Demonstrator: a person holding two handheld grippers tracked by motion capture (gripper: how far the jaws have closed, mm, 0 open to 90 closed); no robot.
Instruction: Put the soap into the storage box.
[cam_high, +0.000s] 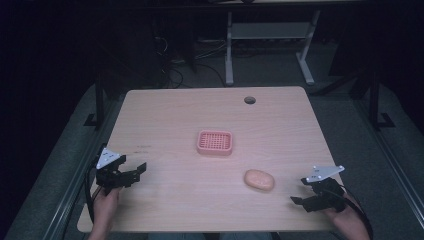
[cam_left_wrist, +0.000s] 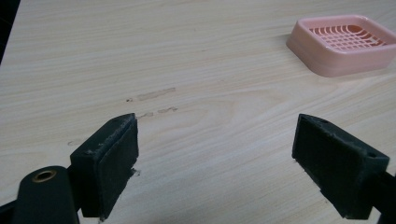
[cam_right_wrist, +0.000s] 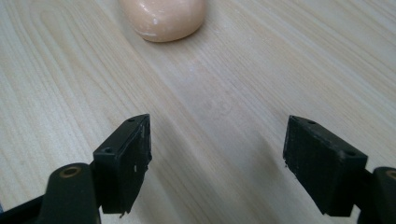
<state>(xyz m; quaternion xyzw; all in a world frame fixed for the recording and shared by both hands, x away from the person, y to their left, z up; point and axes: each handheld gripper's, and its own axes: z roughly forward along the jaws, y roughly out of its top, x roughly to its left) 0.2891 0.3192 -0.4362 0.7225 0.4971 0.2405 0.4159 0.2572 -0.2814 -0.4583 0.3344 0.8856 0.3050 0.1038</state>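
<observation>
A: Item one, far left?
B: Left black two-jaw gripper (cam_high: 134, 171), held in a hand at the table's near left edge. Jaws wide apart, nothing between them; bare wood under them in the left gripper view (cam_left_wrist: 215, 154).

A: Next along?
B: Light wood-grain rectangular table (cam_high: 165, 115), with a few faint scuff marks (cam_left_wrist: 154, 94) ahead of the left gripper. No legible writing on them.

A: Containers?
B: One pink square plastic soap dish with a slotted grid floor (cam_high: 215, 142), at the table's middle. Contents: nothing. No label readable.

A: Right of that?
B: Peach oval bar of soap (cam_high: 259, 180), lying on the bare table, apart from the dish, nearer the front edge. No stamp legible.

A: Last entry?
B: Right black two-jaw gripper (cam_high: 298, 191), near right corner, jaws spread wide, holding nothing; the soap lies just ahead of it, untouched (cam_right_wrist: 163, 16).
</observation>
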